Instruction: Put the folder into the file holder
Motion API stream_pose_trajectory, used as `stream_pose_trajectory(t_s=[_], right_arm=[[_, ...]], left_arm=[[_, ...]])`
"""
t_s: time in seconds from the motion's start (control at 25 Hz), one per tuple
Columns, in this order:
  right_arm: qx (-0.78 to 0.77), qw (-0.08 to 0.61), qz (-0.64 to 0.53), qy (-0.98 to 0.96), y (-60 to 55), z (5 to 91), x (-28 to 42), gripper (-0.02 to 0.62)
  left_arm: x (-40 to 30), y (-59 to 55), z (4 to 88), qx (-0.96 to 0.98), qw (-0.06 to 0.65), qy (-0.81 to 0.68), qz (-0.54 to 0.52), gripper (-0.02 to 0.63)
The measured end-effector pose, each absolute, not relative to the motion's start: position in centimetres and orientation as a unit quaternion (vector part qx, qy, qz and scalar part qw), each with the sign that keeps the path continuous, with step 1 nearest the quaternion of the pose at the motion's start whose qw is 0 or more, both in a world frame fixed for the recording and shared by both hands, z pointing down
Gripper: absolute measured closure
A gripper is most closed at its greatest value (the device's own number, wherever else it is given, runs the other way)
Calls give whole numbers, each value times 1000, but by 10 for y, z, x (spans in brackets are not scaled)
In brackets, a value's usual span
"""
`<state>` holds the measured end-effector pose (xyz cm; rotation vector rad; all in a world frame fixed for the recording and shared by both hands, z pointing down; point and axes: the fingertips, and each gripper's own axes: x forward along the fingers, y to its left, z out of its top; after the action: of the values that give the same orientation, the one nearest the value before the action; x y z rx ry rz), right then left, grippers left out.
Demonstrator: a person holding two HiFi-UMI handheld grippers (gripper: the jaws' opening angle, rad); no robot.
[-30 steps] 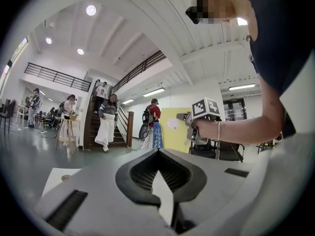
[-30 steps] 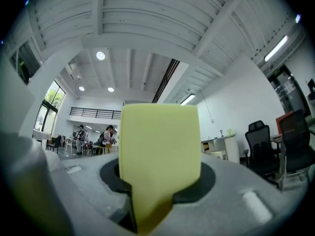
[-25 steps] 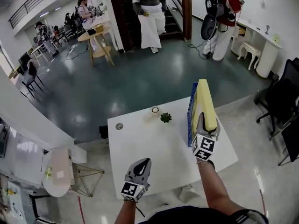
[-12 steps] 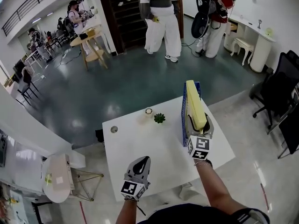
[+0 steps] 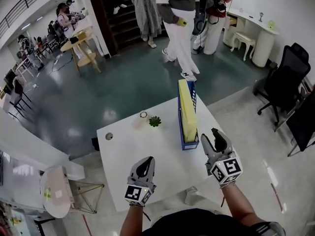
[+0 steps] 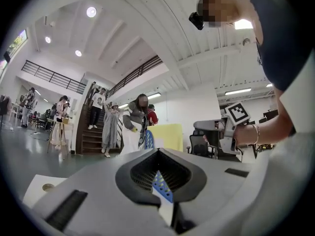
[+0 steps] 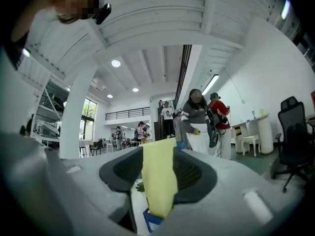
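The yellow folder stands upright inside the blue file holder on the right part of the white table. My right gripper hangs just right of the holder's near end, apart from it. Its jaws are closing with nothing between them. In the right gripper view the folder and the holder's base show ahead through the gap. My left gripper is shut and empty over the table's front edge. Its view shows the folder and a bit of the perforated blue holder.
A small green plant, a little round cup and a round grommet are on the table's far left. Several people stand on the dark floor beyond. A black office chair is at the right, and a low white stand at the left.
The right gripper let go of the folder's near end and drew back toward me and to the right. The folder now stands in the holder on its own. The left gripper stayed put.
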<state>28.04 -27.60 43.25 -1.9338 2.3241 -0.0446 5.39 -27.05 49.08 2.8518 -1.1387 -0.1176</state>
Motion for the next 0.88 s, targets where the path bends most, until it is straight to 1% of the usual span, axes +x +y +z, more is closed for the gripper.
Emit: stream_pose_trajectory(t_s=[0.12, 0.16, 0.2, 0.88], right_arm=[[-630, 46, -10, 775, -257, 436, 292, 546], [-625, 46, -13, 779, -252, 438, 295, 586], [-618, 48, -17, 785, -249, 440, 297, 597], [-566, 59, -39, 822, -258, 444, 321, 598]], left_arm=[[64, -270, 486, 926, 31, -373, -40, 607], [68, -269, 484, 926, 31, -374, -40, 607], [72, -269, 483, 926, 30, -374, -40, 607], [107, -274, 468, 907, 23, -417, -50, 607]])
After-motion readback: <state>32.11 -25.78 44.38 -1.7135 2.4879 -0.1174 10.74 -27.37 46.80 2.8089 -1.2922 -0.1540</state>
